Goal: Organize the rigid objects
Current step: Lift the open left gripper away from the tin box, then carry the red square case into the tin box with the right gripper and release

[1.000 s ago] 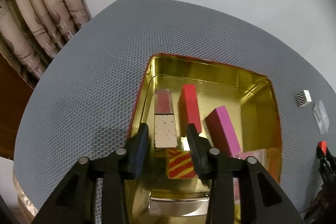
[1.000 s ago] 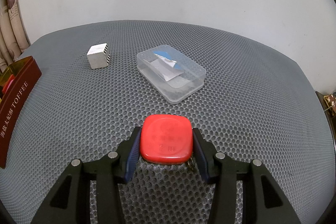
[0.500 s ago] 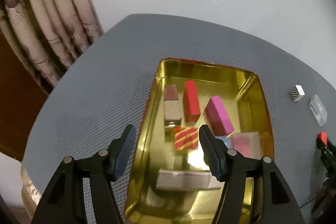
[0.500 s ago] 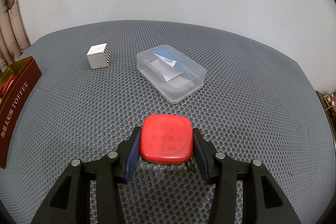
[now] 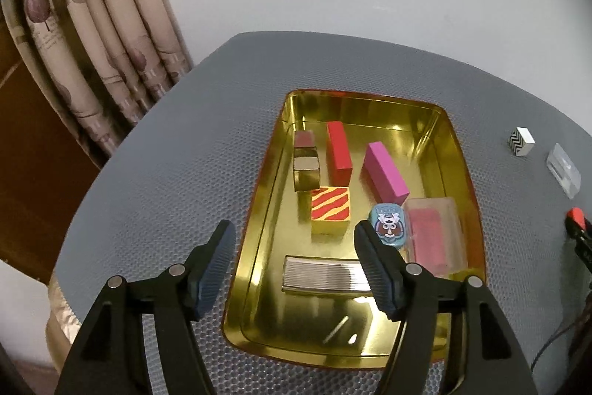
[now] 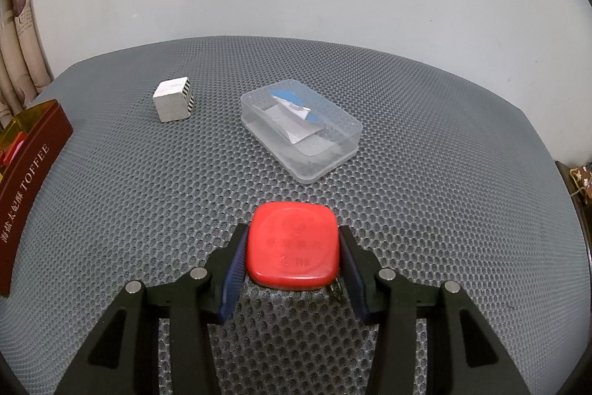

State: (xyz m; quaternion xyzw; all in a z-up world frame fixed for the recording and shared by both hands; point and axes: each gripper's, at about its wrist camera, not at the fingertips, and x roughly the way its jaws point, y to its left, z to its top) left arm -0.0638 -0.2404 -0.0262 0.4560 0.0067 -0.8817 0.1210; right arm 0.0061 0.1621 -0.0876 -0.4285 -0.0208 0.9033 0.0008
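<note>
A gold tin (image 5: 370, 97) lies on the grey mesh table and holds a red block (image 5: 338, 152), a pink block (image 5: 384, 173), a beige block (image 5: 305, 165), a red-and-yellow striped cube (image 5: 330, 203), a small blue tin (image 5: 386, 224), a pink clear box (image 5: 433, 236) and a ribbed silver piece (image 5: 325, 274). My left gripper (image 5: 293, 233) hovers above the tin's near left part. Its jaws are opening and nothing is between them. My right gripper (image 6: 292, 234) is shut on a red tape measure (image 6: 293, 248) that rests low over the table.
A black-and-white patterned cube (image 6: 174, 99) and a clear plastic box (image 6: 301, 128) with paper inside lie beyond the right gripper. The tin's dark red side (image 6: 33, 150) is at its left. A curtain (image 5: 92, 24) hangs past the table's left edge.
My left gripper has drawn back and up from the tin and its jaws have widened, leaving the striped cube lying in the tin. The right gripper and tape measure have not moved.
</note>
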